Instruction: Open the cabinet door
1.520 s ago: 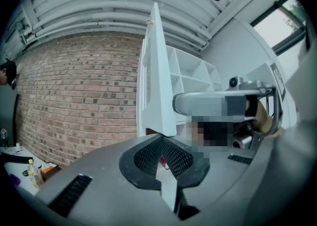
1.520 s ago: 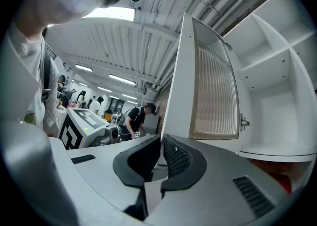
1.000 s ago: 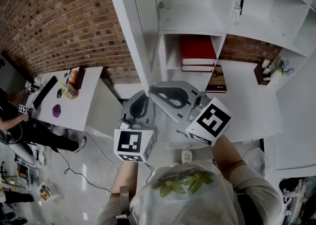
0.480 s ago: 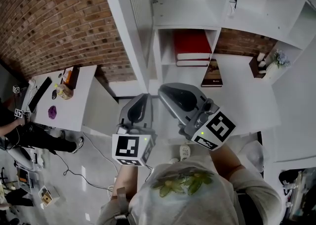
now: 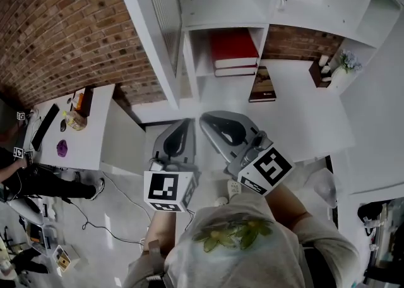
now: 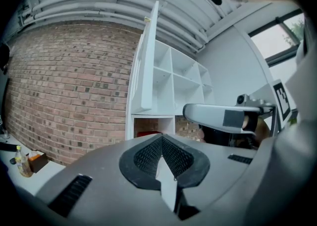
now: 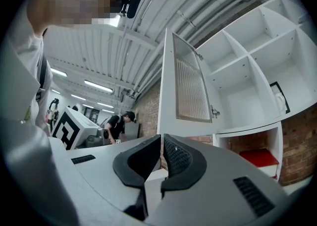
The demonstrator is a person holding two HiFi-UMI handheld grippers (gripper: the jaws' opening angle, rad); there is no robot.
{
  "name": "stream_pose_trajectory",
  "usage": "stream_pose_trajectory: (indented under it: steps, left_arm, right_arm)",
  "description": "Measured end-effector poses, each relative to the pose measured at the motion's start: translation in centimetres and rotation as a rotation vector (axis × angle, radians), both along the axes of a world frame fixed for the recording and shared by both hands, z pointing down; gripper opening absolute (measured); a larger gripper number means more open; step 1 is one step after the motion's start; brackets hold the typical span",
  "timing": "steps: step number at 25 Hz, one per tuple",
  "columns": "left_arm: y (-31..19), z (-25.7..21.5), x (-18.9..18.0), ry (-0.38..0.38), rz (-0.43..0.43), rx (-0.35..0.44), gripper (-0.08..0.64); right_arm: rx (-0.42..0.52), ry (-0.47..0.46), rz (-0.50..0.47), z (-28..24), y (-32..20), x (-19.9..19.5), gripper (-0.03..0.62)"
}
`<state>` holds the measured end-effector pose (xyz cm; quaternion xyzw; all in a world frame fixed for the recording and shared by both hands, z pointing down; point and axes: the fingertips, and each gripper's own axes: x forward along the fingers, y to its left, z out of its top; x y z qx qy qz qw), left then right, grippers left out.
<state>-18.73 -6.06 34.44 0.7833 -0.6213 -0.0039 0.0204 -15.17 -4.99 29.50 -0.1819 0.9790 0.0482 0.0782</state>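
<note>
The cabinet door point(image 5: 148, 34) already stands swung well out from the white cabinet point(image 5: 221, 24). From the head view it sits at about 11 o'clock from the two tools, edge-on to the person, with its ribbed panel facing the open compartments. The job looks as good as done to me.

Neither tool has hold of anything. The left gripper point(image 5: 185, 122) has its jaws pressed together with nothing between them. The right gripper point(image 5: 207, 120) shows only a thin slit between its pads, and that is empty too. Both hang close in front of the person's chest, well apart from the door and the shelves.

Since nothing is holding the door, it could drift back toward shut if its hinge point(image 7: 214, 112) is loose or sprung, which would undo the work. The door's thin edge also juts into the room at 11 o'clock. A careless lift of the left tool, or a step forward, could knock it. A hard push outward might strain the hinge, or send the door toward the brick wall point(image 5: 63, 21) at 10 o'clock. If the door needs catching again, the closed jaws would first have to part. The red books point(image 5: 232, 50) at 12 o'clock sit deep in their shelf and look safe.
</note>
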Motion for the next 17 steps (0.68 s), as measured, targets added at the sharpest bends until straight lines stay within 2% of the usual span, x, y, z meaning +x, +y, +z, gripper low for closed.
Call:
stream_pose_trajectory:
  steps: [17]
  left_arm:
    - [2.4,-1.0,3.6,0.018,0.074,0.042,0.008]
  right_arm:
    - [0.006,0.037,0.041,0.2,3.3,2.5,0.031]
